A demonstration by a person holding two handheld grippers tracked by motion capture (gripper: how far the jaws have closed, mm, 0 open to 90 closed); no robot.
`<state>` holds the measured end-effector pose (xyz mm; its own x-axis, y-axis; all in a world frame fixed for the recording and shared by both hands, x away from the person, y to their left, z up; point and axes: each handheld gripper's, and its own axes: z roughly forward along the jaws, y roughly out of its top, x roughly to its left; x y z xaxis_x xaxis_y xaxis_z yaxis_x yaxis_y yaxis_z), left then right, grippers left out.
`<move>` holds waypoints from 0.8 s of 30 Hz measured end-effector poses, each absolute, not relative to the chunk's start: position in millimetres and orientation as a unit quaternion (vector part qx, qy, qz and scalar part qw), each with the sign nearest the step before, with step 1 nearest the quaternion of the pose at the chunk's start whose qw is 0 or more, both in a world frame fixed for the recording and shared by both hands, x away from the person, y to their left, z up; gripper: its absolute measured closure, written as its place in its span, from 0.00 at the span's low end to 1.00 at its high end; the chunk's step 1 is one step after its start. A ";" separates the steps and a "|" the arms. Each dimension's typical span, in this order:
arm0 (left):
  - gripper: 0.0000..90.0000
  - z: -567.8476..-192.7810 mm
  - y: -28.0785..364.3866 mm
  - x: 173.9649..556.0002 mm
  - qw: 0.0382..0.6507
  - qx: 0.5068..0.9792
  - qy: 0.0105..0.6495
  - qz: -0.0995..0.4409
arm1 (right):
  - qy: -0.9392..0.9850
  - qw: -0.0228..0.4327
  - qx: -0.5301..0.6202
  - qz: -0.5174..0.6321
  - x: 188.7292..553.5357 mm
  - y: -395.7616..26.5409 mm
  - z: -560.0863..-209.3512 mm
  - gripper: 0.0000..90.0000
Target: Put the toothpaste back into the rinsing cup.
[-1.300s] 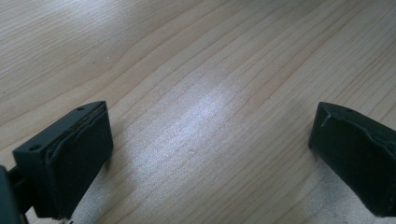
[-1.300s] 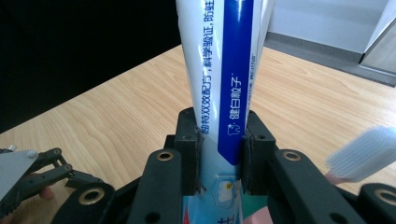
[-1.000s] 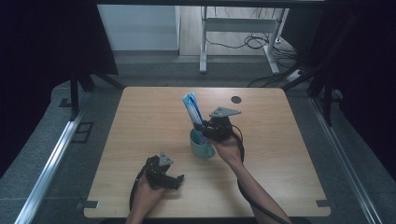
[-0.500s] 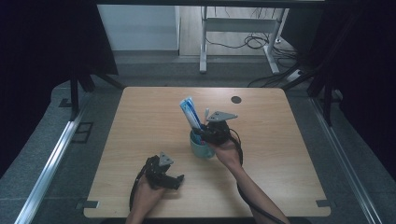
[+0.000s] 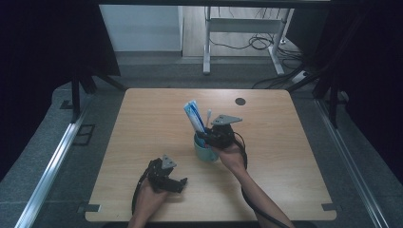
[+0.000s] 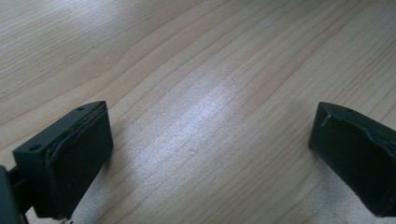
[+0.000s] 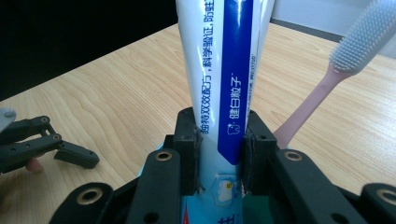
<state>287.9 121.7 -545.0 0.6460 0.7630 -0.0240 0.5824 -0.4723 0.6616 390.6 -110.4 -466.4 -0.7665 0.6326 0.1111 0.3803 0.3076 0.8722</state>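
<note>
Wooden table [image 5: 142, 128] sitting in a dim room, grey floor all round and a desk frame with loose cables [image 5: 247, 42] trailing behind it. Small dark round spot [image 5: 240, 101] showing near the far edge of the tabletop.

Roughly mid-table, standing upright: a teal cup [image 5: 203, 151], carrying a blue-and-white toothpaste tube [image 5: 194, 117] that is leaning a bit to the left and poking well above the rim. Also sticking out of that cup, a pink toothbrush [image 7: 327, 84] with pale bristles, just beside the tube and tilting away to the right in the right gripper view.

Right gripper [image 5: 209, 137] hovering right at the cup, jaws squeezing the tube from both sides, clamped tight against the printed face, looking at the right gripper view. Grey three-cornered plate riding on top, cable looping back along the forearm. Right hand [image 5: 227, 153] wrapping the handle just behind the cup.

Left gripper [image 5: 179, 182] resting low at the near-left part of the table, well apart from the cup, left hand [image 5: 148, 194] holding it. Jaws spread wide in the left gripper view, nothing but bare wood grain between them, tips sitting close to or touching the surface, hard to tell which.
</note>
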 end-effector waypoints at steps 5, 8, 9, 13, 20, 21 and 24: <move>0.00 -545.0 121.7 287.9 0.326 0.847 0.397 0.139 | 0.799 0.125 0.317 0.496 390.4 -111.4 -467.1 0.78; 0.00 -545.0 121.7 287.9 0.326 0.847 0.397 0.139 | 0.799 0.123 0.317 0.496 390.5 -112.4 -467.9 0.78; 0.00 -545.1 121.7 287.9 0.326 0.847 0.397 0.139 | 0.799 0.121 0.317 0.497 390.5 -112.6 -468.3 0.78; 0.00 -545.0 121.7 287.9 0.326 0.847 0.397 0.139 | 0.799 0.117 0.317 0.497 390.6 -114.0 -469.5 0.77; 0.00 -545.0 121.7 287.9 0.326 0.847 0.397 0.139 | 0.801 0.109 0.319 0.494 390.5 -117.3 -473.3 0.77; 0.00 -545.0 121.6 287.9 0.326 0.847 0.398 0.138 | 0.804 0.108 0.318 0.491 390.4 -117.9 -474.2 0.76; 0.00 -545.1 121.7 288.0 0.326 0.847 0.397 0.139 | 0.808 0.108 0.317 0.484 389.8 -118.3 -476.4 0.76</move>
